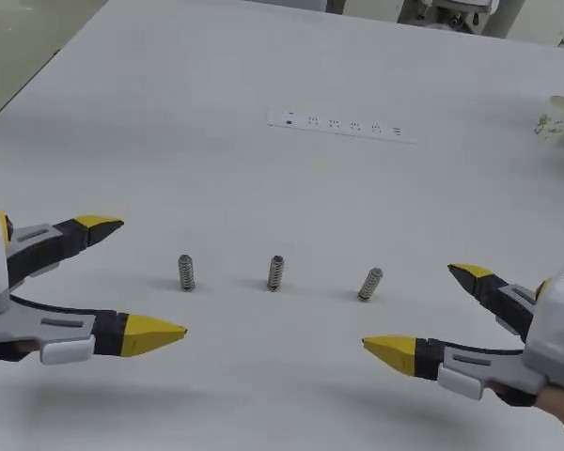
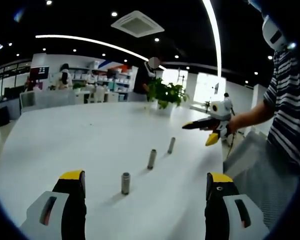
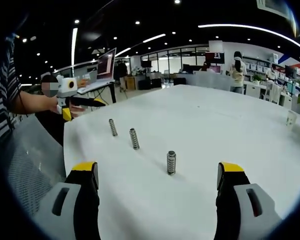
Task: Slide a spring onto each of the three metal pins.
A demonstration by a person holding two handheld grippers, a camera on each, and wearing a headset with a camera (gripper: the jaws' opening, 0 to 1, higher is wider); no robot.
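Three springs [image 1: 275,272] line the workbench [image 1: 169,94].
The left gripper [image 1: 136,277] and right gripper [image 1: 418,308] flank them, jaws spread wide and empty; the rightmost spring [image 1: 370,284] leans.

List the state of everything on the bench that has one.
left pin: upright, spring on it
middle pin: upright, spring on it
right pin: standing, spring on it
left hand-held gripper: open, empty
right hand-held gripper: open, empty
power strip: nothing plugged in

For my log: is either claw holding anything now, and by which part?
Nothing is held: left claw and right claw are open, away from the three springs on the table.
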